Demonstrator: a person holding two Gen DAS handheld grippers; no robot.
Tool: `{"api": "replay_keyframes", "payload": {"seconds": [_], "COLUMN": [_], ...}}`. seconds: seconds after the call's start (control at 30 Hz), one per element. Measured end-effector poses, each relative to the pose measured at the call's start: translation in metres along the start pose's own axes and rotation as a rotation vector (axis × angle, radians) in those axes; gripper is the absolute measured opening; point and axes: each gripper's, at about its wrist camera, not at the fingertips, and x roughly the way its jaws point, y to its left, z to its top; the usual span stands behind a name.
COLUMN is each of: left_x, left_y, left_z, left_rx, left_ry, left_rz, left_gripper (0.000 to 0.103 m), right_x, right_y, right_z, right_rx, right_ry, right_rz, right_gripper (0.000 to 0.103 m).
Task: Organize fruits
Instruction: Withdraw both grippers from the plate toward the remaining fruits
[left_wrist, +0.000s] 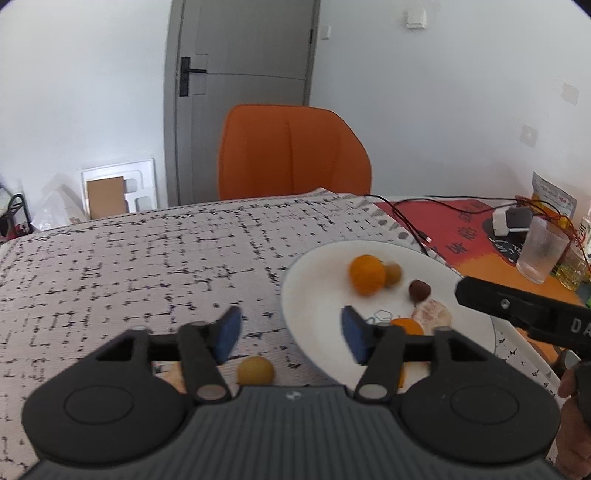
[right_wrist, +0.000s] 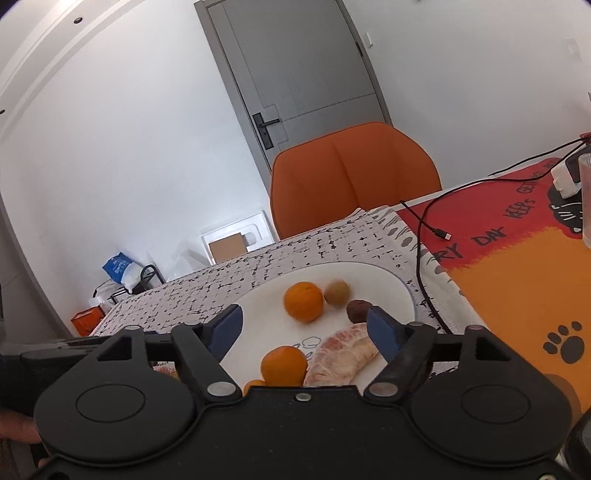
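Note:
A white plate on the patterned tablecloth holds an orange, a small yellow-brown fruit, a dark brown fruit, a peeled citrus segment and a second orange. My left gripper stands open over the plate's left rim, nothing between its blue pads. Below it a small yellow fruit lies on the cloth. My right gripper is open above the plate, with the near orange and the citrus segment under the gap between its pads.
An orange chair stands behind the table, before a grey door. To the right a red and orange mat carries a black cable, a glass and a white charger. Boxes and bags sit on the floor at the left.

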Motion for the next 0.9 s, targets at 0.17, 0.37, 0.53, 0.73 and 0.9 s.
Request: {"api": "replay_keyframes", "payload": {"seconds": [0.17, 0.37, 0.53, 0.73, 0.9], "left_x": [-0.015, -0.031, -0.046, -0.064, -0.076], "left_y": [0.011, 0.028, 0.042, 0.054, 0.062], "left_z": [-0.002, -0.006, -0.009, -0.013, -0.013], "left_rx": [-0.012, -0.037, -0.061, -0.073, -0.083], "left_ry": [-0.033, -0.041, -0.057, -0.073, -0.087], "left_rz": [0.026, 0.052, 0.074, 0.093, 0.108], "left_gripper": [0.084, 0.085, 0.086, 0.086, 0.086], "right_x": [-0.006, -0.008, -0.012, -0.015, -0.018], "right_y": [0.011, 0.023, 0.034, 0.041, 0.048], "right_z": [-0.002, -0.001, -0.004, -0.006, -0.006], "right_rx": [-0.02, -0.026, -0.031, -0.016, -0.015], "right_ry": [-0.017, -0.002, -0.005, 0.006, 0.013], "right_rz": [-0.01, 0.005, 0.032, 0.061, 0.066], "right_gripper": [0.095, 0.097, 0.097, 0.097, 0.099]}}
